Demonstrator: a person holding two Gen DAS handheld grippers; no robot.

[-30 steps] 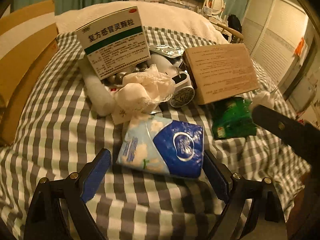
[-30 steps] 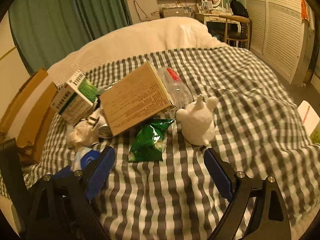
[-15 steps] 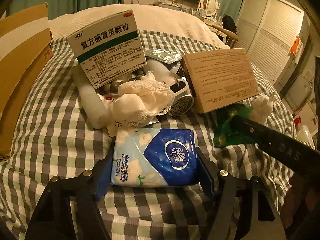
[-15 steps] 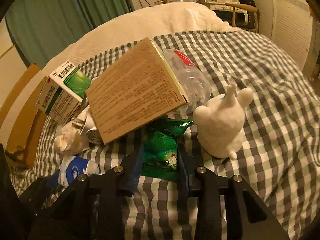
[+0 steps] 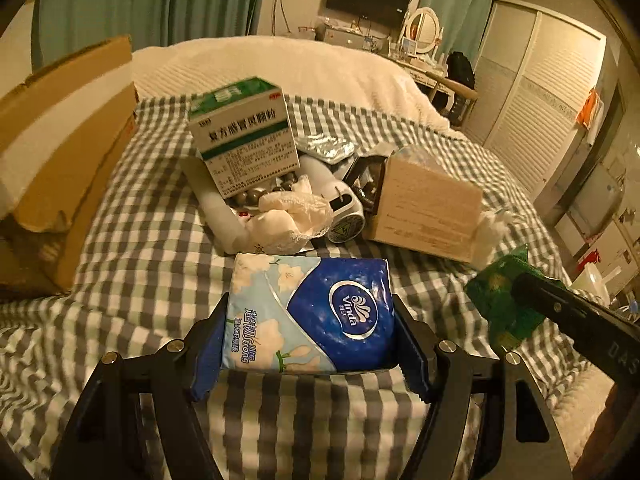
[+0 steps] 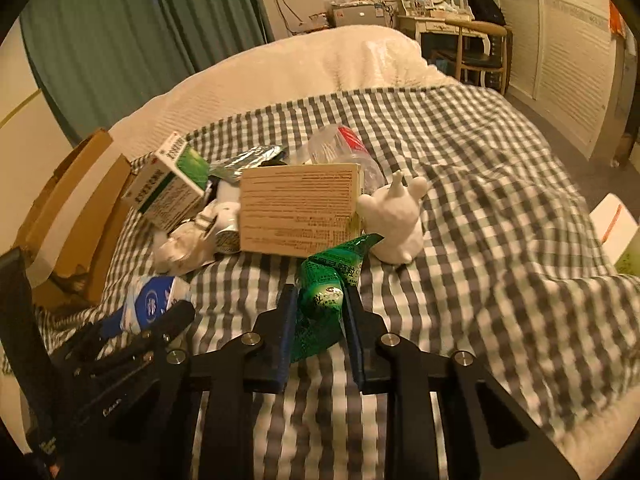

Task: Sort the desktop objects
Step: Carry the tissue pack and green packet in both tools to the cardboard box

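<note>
My left gripper (image 5: 310, 340) is shut on a blue and white tissue pack (image 5: 308, 312) and holds it above the checked bedspread (image 5: 132, 220). My right gripper (image 6: 320, 312) is shut on a green foil packet (image 6: 324, 292), lifted off the bed; the packet also shows in the left wrist view (image 5: 504, 304). The tissue pack shows at the left of the right wrist view (image 6: 150, 304). Behind lies a pile: a green and white medicine box (image 5: 244, 136), a tan box (image 5: 424, 208), crumpled white plastic (image 5: 292, 212) and a white toy figure (image 6: 396, 216).
An open cardboard carton (image 5: 60, 148) stands at the bed's left edge. A clear plastic bottle (image 6: 344, 148) and a silver foil pack (image 5: 326, 148) lie in the pile. A white duvet (image 6: 300, 68) covers the far end of the bed. A chair (image 6: 476, 52) stands beyond.
Both grippers closed from open, the left on the tissue pack and the right on the green packet. Both then lifted their objects and drew back from the pile.
</note>
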